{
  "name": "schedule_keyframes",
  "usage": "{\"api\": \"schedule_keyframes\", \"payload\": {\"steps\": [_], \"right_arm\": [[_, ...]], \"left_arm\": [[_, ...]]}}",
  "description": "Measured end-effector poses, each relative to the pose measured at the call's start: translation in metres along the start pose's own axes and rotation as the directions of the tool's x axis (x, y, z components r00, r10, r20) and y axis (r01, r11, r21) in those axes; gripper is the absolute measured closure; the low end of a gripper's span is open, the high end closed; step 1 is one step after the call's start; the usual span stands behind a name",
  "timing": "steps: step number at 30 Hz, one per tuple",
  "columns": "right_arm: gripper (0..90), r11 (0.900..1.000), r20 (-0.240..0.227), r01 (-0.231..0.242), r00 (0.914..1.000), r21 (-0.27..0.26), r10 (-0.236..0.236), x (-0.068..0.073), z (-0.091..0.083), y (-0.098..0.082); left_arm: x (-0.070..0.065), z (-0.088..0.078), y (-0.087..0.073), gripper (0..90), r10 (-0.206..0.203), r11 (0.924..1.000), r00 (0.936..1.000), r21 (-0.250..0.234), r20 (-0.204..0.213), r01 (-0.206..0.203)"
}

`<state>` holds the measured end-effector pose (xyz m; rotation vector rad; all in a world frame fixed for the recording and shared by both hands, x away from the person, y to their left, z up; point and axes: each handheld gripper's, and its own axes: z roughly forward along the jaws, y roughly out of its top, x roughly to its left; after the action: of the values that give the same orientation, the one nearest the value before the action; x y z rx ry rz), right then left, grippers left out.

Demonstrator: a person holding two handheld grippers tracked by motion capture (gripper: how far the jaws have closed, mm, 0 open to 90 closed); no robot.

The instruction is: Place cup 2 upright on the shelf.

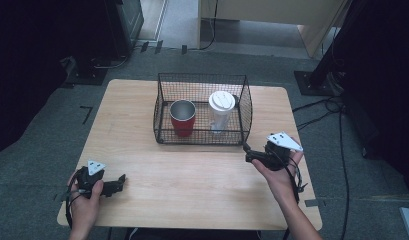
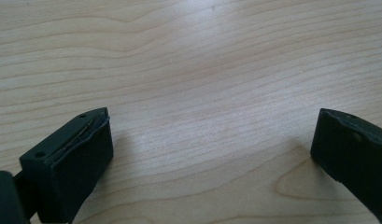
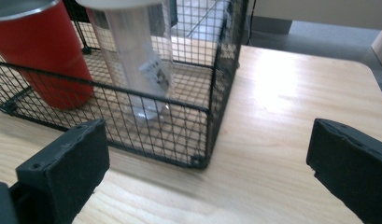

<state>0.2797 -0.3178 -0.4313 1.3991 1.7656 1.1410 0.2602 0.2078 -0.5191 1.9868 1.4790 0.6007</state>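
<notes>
- Since the right gripper sits just beside the near right corner of the wire basket with its fingers wide apart and nothing between them, a straight push forward could knock a finger into the mesh and slide the whole basket across the desk.
- The clear cup with the white lid stands upright inside the basket, on its right side — it looks tall and light, so a bump from the side could tip it over.
- The red cup stands just beside it, on the left. A reach that goes too far could hit that one too.
- The basket wall is high, so a grab would likely have to come from above; going in low would only meet wire.
- The left gripper rests low over bare wood near the front left, fingers wide apart and holding nothing — well apart from the basket, so it cannot hold it steady.
</notes>
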Motion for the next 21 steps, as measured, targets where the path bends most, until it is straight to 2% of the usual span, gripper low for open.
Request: {"api": "schedule_keyframes", "payload": {"steps": [10,21], "right_arm": [[0.0,0.999,0.033,-0.032,0.9990,0.014,0.031,-0.020,-0.010,-0.025],[0.0,0.995,0.091,-0.073,0.9936,0.070,0.067,-0.047,-0.021,-0.061]], "left_arm": [[0.000,0.000,0.000,0.0,0.002,1.0000,1.0000,0.001,0.000,-0.002],[0.000,0.000,0.000,0.0,0.002,1.0000,1.0000,0.001,0.000,-0.002]]}}
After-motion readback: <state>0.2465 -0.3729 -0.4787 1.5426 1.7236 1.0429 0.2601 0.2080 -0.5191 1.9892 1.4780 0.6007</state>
